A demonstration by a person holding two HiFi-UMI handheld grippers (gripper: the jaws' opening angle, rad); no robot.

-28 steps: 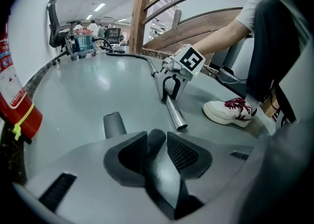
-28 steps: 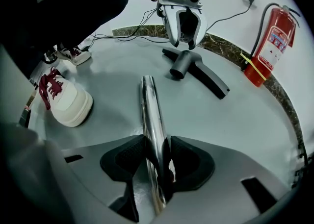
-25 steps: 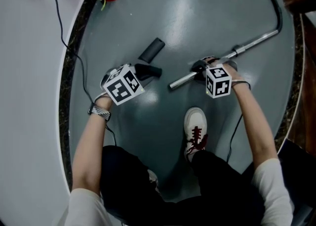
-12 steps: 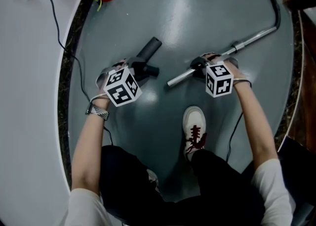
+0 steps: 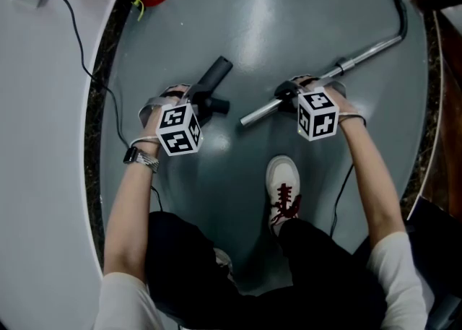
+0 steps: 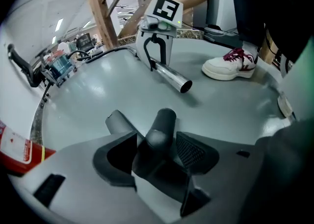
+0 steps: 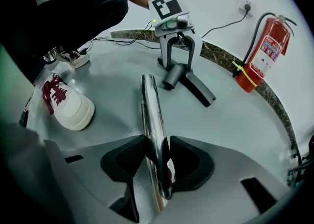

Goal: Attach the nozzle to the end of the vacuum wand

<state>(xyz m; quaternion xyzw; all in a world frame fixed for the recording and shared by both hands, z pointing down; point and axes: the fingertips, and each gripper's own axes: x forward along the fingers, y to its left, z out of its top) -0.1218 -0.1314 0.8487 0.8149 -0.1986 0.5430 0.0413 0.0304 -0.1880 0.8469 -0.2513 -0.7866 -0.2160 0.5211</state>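
Nozzle (image 5: 214, 79) lies on the floor (image 5: 289, 25) left of centre in the head view, unattached; left gripper (image 6: 156, 145) straddles its neck, jaws just opening, spread wide, not clamping; wand (image 5: 261, 110), open end at centre, sits clenched in right gripper (image 7: 158, 161); joining remains; hose beyond runs off upper right.

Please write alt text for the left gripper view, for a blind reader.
The left hand-held gripper, its jaws just opened, straddles the black nozzle on the grey floor. Beyond, the right hand-held gripper clamps the chrome wand; a white shoe is at the picture's right.
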